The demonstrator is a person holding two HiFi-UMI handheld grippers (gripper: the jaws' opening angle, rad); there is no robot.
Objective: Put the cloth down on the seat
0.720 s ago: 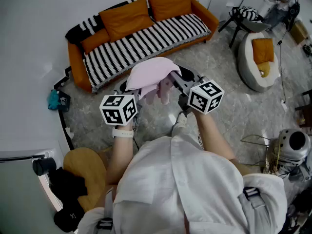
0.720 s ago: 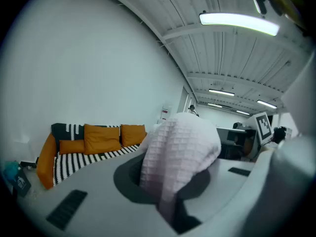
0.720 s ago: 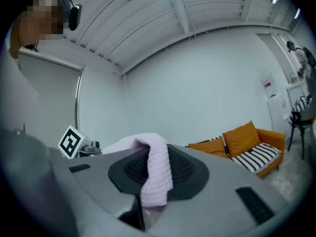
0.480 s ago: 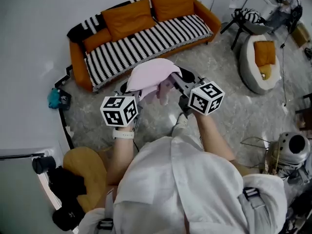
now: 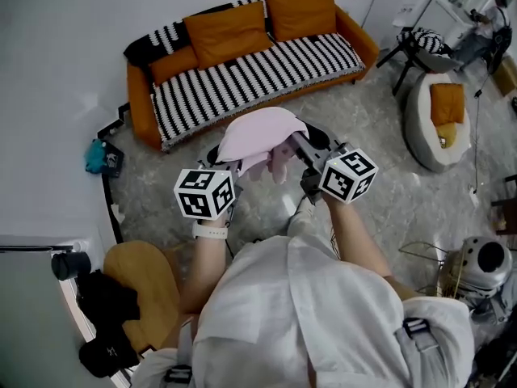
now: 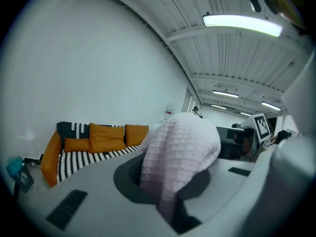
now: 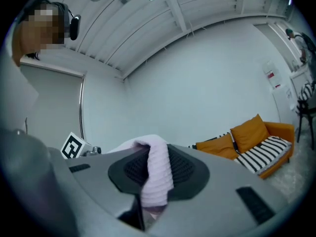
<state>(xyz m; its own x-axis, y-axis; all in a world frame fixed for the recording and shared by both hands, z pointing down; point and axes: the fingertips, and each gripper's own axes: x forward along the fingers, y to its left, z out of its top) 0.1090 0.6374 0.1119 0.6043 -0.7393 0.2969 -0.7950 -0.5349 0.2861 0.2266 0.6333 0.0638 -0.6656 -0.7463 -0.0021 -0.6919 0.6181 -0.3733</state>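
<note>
— Looking down from the head view, what is the room like?

— A grey marbled floor point(image 5: 388, 192) and a white wall point(image 5: 56, 63). An orange sofa point(image 5: 139, 95) stands against the wall. Its seat is covered in black-and-white stripes, with orange cushions point(image 5: 224, 32) along the back. The left gripper view shows a ribbed ceiling with a strip light point(image 6: 242, 23).

— Any writing?

— The marker cubes point(image 5: 205, 192) carry only black-and-white squares. A red-and-white wall sign point(image 7: 270, 76) is too small to read.

— Anything holding something?

— A round white chair point(image 5: 420, 132) off to the right cradles an orange cushion point(image 5: 447, 103).

— And the pink cloth point(image 5: 258, 134)?

— It's held up in the air in front of the person, well short of the sofa and not touching it. The left gripper point(image 6: 168, 196) pinches one bunched part and the right gripper point(image 7: 153, 181) is clamped on another fold. The rest drapes over both sets of jaws.
</note>
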